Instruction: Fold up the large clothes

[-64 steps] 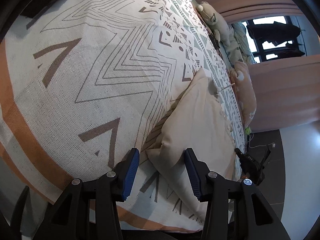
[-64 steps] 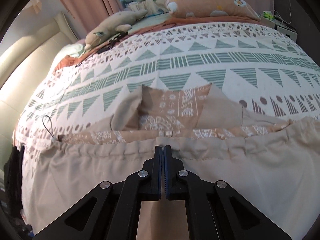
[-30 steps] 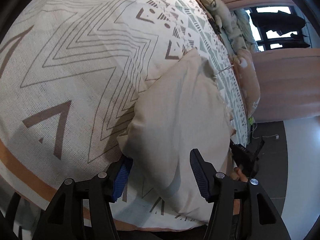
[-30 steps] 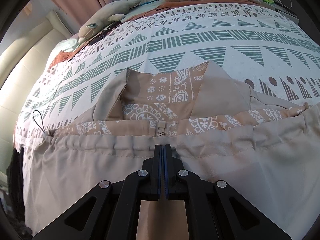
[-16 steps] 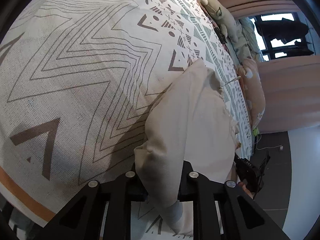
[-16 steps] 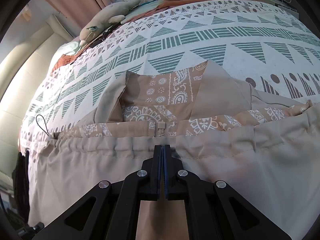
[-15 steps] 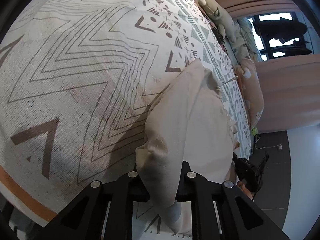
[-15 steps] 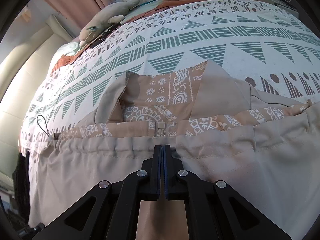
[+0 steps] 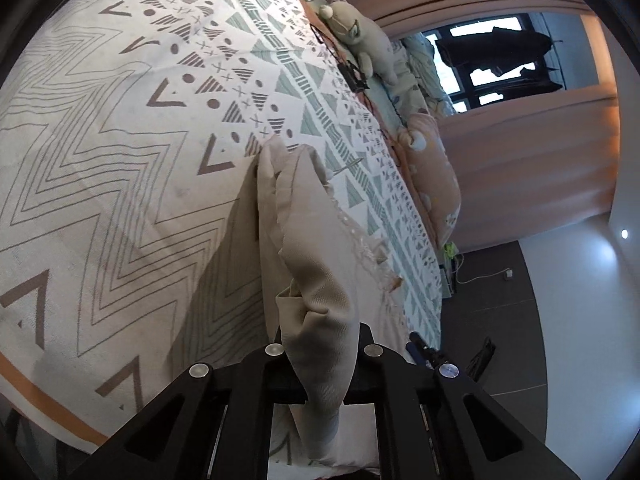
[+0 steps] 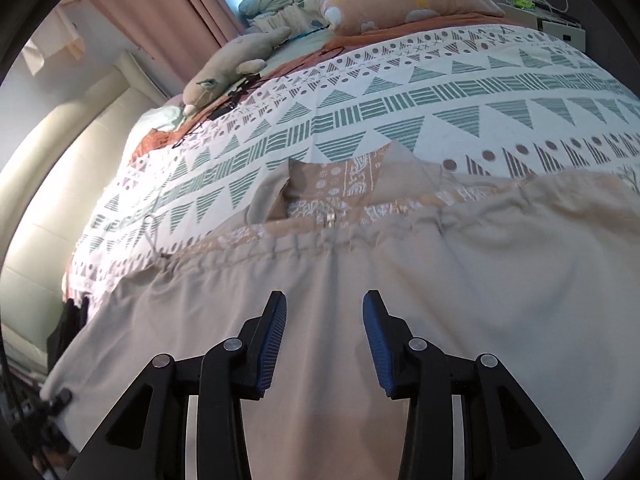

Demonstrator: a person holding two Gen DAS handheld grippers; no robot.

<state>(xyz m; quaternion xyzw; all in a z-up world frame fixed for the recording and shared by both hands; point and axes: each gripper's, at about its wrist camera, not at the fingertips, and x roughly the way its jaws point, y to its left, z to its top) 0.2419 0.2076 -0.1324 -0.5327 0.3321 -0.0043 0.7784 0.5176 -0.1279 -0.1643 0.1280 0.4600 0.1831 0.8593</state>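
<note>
A large beige garment [image 10: 360, 272] with a patterned tan lining lies on the bed near its front edge. In the left wrist view the garment [image 9: 304, 220] rises in a fold from the bed. My left gripper [image 9: 320, 344] is shut on a bunched corner of it and holds it lifted. My right gripper [image 10: 324, 332] is open and empty just above the flat beige cloth, below the gathered seam. Its blue pads [image 10: 276, 332] stand apart.
The bed cover [image 9: 120, 160] has zigzag and triangle prints. A plush toy [image 10: 232, 68] and an orange pillow [image 10: 400, 0] lie at the far side, with a black cable [image 10: 240, 92] by the toy. The floor [image 9: 500, 320] lies past the bed's edge.
My right gripper has opened and let go of the beige cloth. My left gripper, shut on the garment's corner, has lifted it, so the cloth now stands up in a fold.
</note>
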